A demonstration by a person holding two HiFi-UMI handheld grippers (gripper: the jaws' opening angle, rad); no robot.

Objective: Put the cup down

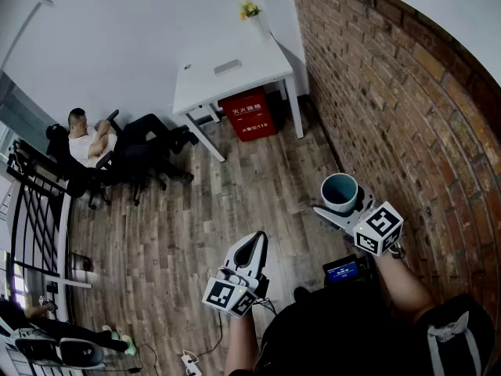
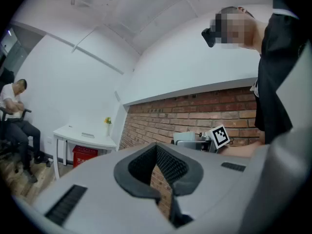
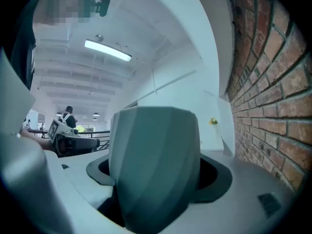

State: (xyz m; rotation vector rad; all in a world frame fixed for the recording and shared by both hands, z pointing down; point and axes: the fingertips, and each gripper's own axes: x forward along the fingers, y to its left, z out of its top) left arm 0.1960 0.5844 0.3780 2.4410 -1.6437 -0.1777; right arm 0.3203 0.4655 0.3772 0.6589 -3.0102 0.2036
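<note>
Fingers of the right gripper [image 1: 338, 211] clamped a teal cup [image 1: 340, 192], upright in mid-air over the wooden floor [image 1: 196, 210] beside the brick wall [image 1: 391, 92], well apart from the white surface [image 1: 235, 73]; on the left gripper [image 1: 252, 245], the fingers were pressed together, holding nothing.

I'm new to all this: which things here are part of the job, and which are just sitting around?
Part of the job: teal cup; right tool, gripping it.

Just around: left tool, empty; white table; red box under it; yellow flowers; seated person; brick wall.
</note>
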